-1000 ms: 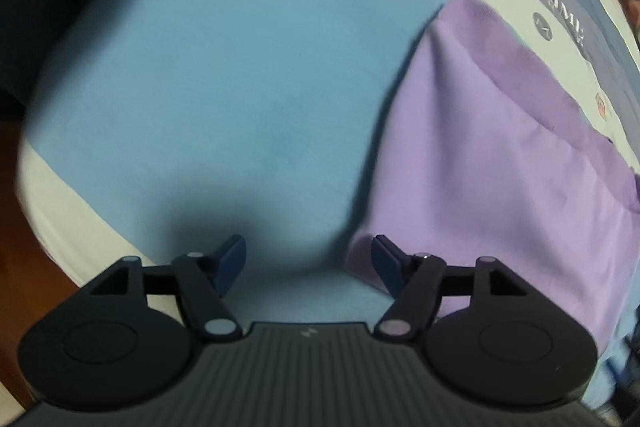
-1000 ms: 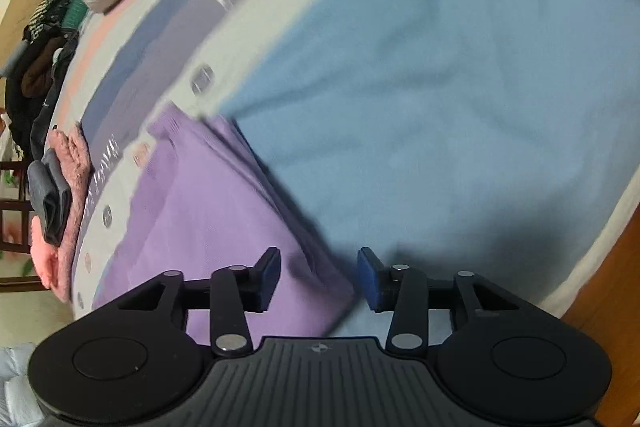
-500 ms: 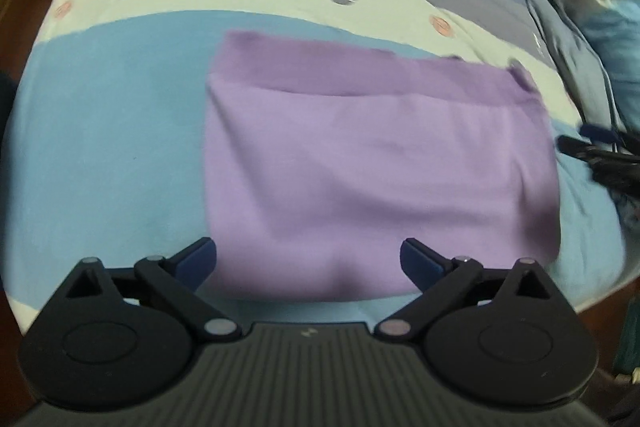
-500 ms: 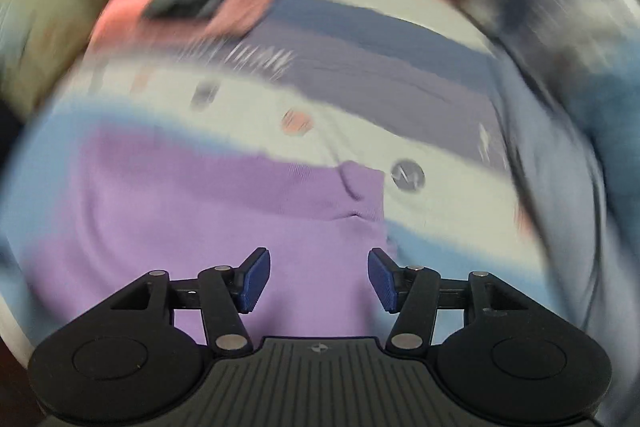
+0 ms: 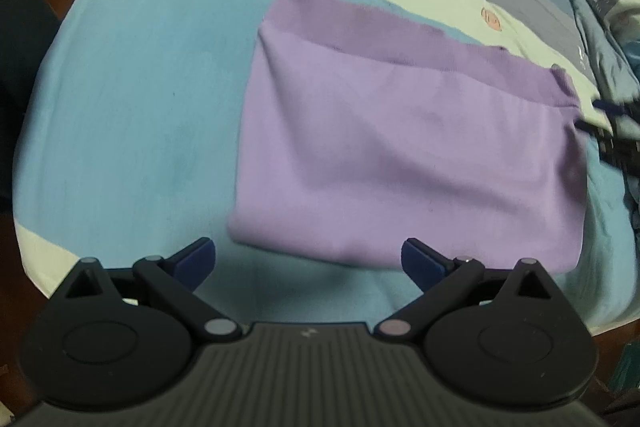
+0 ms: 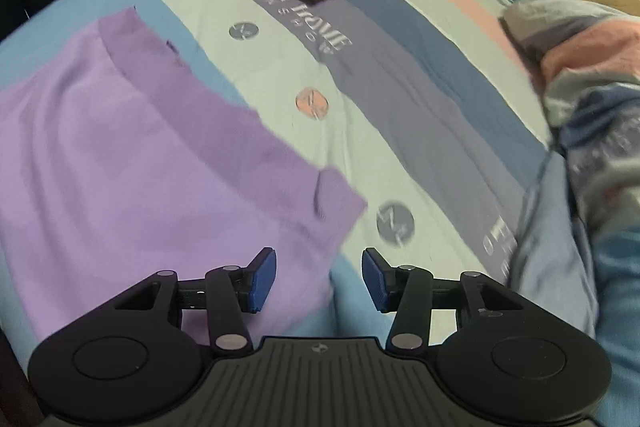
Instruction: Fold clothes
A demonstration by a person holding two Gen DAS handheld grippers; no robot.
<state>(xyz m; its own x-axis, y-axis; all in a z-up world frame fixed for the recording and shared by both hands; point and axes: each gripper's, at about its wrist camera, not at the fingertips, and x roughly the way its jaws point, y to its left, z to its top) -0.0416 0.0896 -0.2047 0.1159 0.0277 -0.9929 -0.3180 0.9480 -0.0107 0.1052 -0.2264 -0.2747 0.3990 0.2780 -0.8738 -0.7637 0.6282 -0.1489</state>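
Left gripper [image 5: 308, 263] spread wide, empty, just short of garment [image 5: 408, 155]; long axis crosswise. Right gripper [image 6: 319, 281] half-open, empty, nearer its corner.

Matte black on both the left gripper [image 5: 308, 261] and the right gripper [image 6: 319, 279]: ribbed central housing with a tiny pale emblem, round side discs, linkage arms pinned with silvery rivets, and dark blue pads [image 6: 262, 279] on the fingertips.
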